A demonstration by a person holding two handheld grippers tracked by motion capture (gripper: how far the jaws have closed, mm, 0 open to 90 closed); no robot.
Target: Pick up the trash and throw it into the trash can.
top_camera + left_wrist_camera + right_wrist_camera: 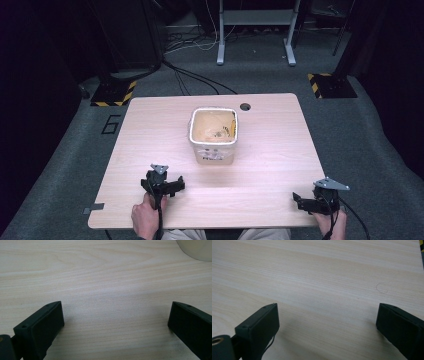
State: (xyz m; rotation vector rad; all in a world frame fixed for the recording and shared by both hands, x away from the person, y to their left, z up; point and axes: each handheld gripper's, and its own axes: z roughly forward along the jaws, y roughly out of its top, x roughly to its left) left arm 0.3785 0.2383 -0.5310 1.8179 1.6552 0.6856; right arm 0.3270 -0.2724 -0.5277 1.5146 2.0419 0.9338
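Note:
A white square bucket (213, 135) with a stained, yellowish inside stands at the middle of the light wooden table (270, 150). My left gripper (162, 186) rests near the table's front left, held by a hand, well short of the bucket. Its jaws stand wide apart over bare wood (115, 312), and a corner of the bucket (197, 250) shows at the top right of the left gripper view. My right gripper (312, 201) sits at the front right corner, also open, with nothing between its fingers (327, 315).
A round cable hole (245, 106) sits near the table's far edge. Beyond the table lie a grey carpet, cables, a desk frame (255, 35) and two black bases with yellow-black stripes (115, 92) (330, 85). A faint ring mark (382, 288) shows on the wood.

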